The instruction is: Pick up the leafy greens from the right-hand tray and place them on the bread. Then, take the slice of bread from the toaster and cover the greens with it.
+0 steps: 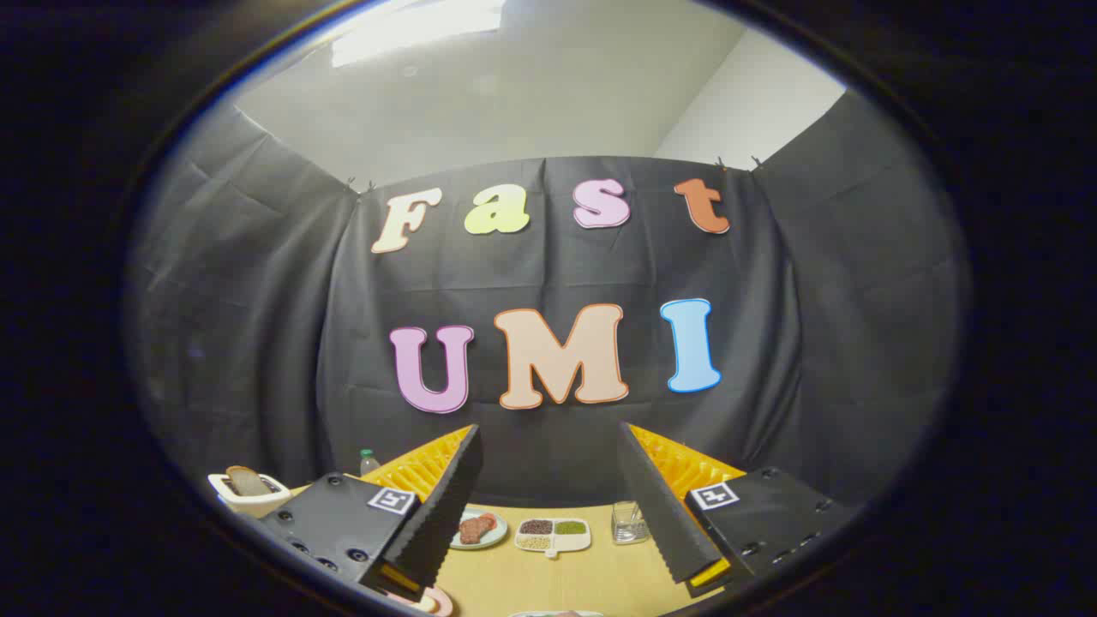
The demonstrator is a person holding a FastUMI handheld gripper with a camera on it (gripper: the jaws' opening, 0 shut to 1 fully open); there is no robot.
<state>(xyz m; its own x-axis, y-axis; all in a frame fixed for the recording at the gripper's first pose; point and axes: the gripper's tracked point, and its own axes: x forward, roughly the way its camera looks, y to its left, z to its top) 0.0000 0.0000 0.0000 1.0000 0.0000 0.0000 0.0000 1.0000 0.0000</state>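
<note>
My gripper point(548, 433) is open and held high above the wooden table point(583, 578), with nothing between its fingers. A white toaster point(248, 495) stands at the table's far left, beyond the left finger, and a slice of bread point(247, 480) sticks up out of it. Just below the left finger a pink plate's rim point(435, 602) peeks out. Between the fingers, close under me, I see a thin sliver of a pale dish point(557, 613); what lies on it is hidden.
Farther ahead between the fingers sit a small plate with a reddish-brown piece of food point(476, 529), a white divided tray point(553, 535) holding dark, green and pale fillings, and a clear glass cup point(629, 523). A small bottle point(368, 461) stands behind the left finger.
</note>
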